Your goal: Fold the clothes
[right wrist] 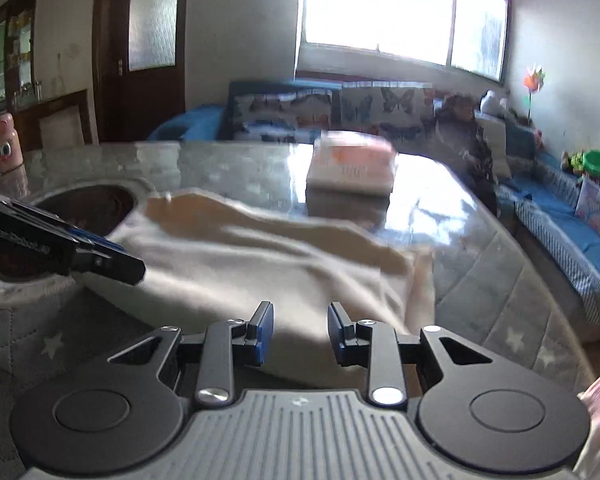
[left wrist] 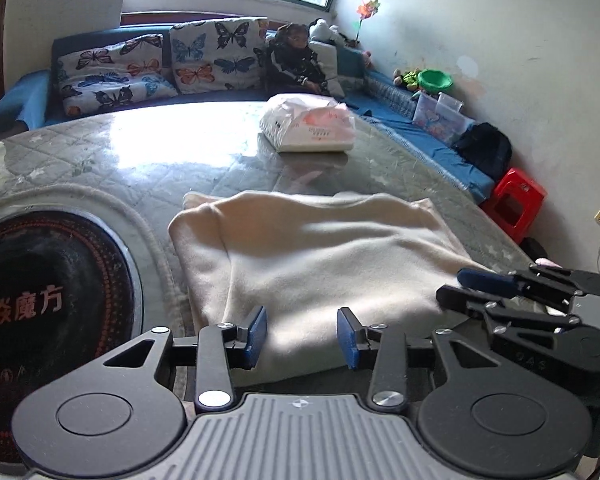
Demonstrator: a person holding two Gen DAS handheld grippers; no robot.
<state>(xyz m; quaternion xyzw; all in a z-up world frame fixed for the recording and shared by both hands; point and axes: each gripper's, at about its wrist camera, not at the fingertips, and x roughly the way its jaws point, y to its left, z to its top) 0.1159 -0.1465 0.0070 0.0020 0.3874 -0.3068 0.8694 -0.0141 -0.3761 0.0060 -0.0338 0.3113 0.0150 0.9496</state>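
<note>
A cream garment [left wrist: 320, 256] lies folded on the glass-topped table [left wrist: 140, 152]. It also shows in the right wrist view [right wrist: 260, 256], which is blurred. My left gripper [left wrist: 302, 338] is open and empty, just above the garment's near edge. My right gripper [right wrist: 300, 334] is open and empty, over the garment's near right part. The right gripper also shows in the left wrist view [left wrist: 472, 284] at the garment's right edge. The left gripper also shows in the right wrist view [right wrist: 116, 258] at the garment's left edge.
A round black cooktop [left wrist: 52, 304] is set into the table at the left. A white plastic-wrapped pack [left wrist: 312, 124] sits at the table's far side. A blue sofa with butterfly cushions [left wrist: 160, 64] stands behind. A red stool [left wrist: 516, 200] is at the right.
</note>
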